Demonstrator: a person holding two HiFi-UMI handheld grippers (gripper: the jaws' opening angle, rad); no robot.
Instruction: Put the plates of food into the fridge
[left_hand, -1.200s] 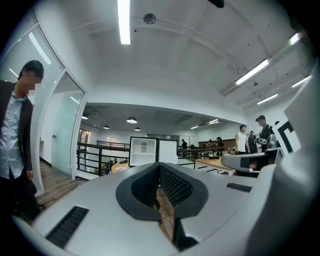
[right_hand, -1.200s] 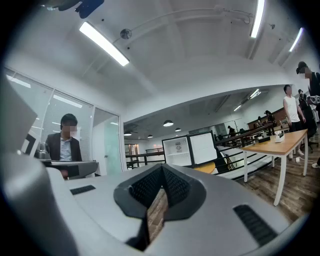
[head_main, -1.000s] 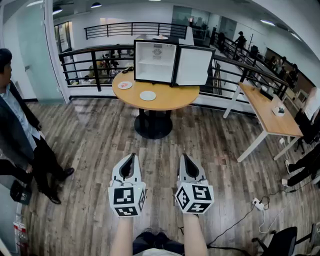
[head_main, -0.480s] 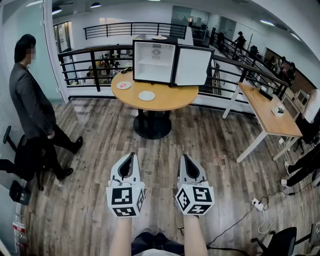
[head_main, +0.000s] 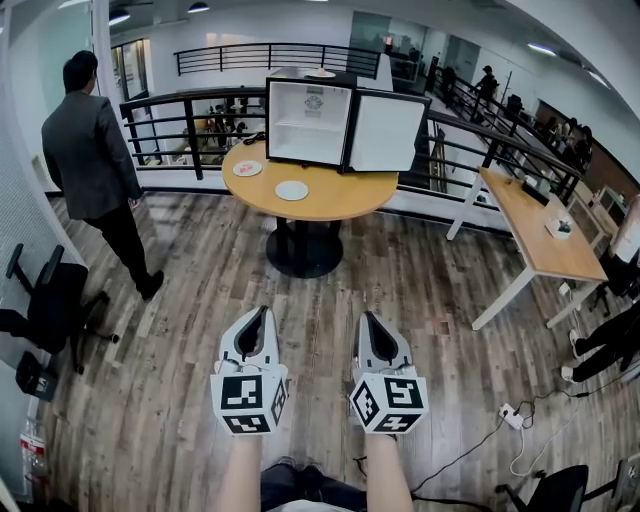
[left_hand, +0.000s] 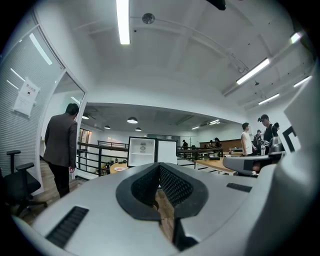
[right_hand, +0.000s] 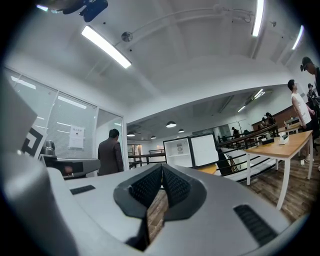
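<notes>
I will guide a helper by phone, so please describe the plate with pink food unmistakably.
Find the round wooden table by the black railing, where a small white fridge stands open. Two small white plates lie before the fridge. The plate with pink food is the left one, near the table's edge; the other plate looks pale all over.

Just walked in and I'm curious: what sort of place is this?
Probably an open-plan office, perhaps a mezzanine: a black railing edges the floor, a long desk stands at the right, an office chair at the left.
</notes>
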